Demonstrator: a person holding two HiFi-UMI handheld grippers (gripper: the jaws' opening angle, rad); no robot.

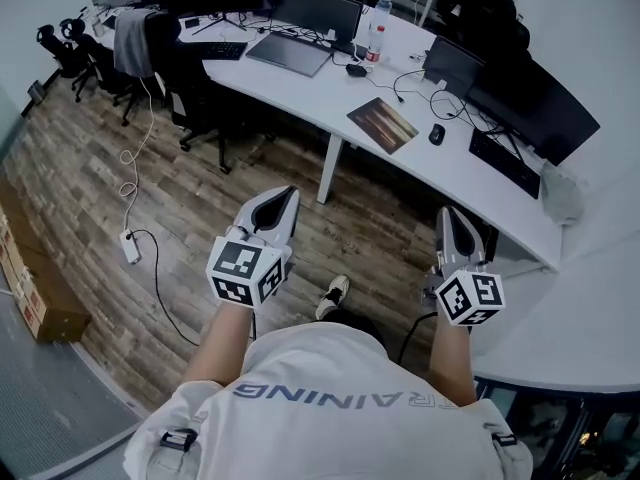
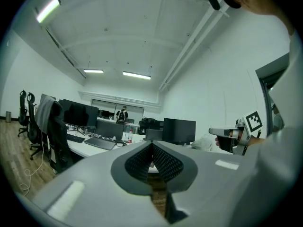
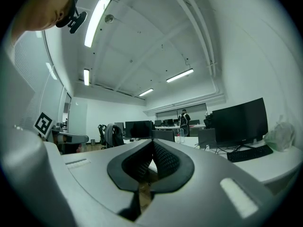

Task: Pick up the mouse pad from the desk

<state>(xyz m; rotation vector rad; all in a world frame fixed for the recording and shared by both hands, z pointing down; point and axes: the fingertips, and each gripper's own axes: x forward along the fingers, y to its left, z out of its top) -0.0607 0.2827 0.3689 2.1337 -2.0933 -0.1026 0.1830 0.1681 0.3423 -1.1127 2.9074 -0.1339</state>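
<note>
The mouse pad [image 1: 383,124] is a brown rectangle lying flat on the curved white desk [image 1: 455,173], with a black mouse [image 1: 436,134] just to its right. Both grippers hang in the air over the wooden floor, well short of the desk. In the head view my left gripper [image 1: 291,192] points toward the desk with its jaws shut and nothing in them. My right gripper [image 1: 447,211] is level beside it, also shut and empty. In each gripper view the ribbed pads meet, for the left gripper [image 2: 152,145] and the right gripper [image 3: 152,143].
On the desk are dark monitors [image 1: 535,103], a keyboard [image 1: 505,163], a laptop [image 1: 290,53] and a bottle [image 1: 377,43]. An office chair with a grey jacket [image 1: 135,40] stands at the left. A cable and power strip [image 1: 130,246] lie on the floor, near a cardboard box [image 1: 45,303].
</note>
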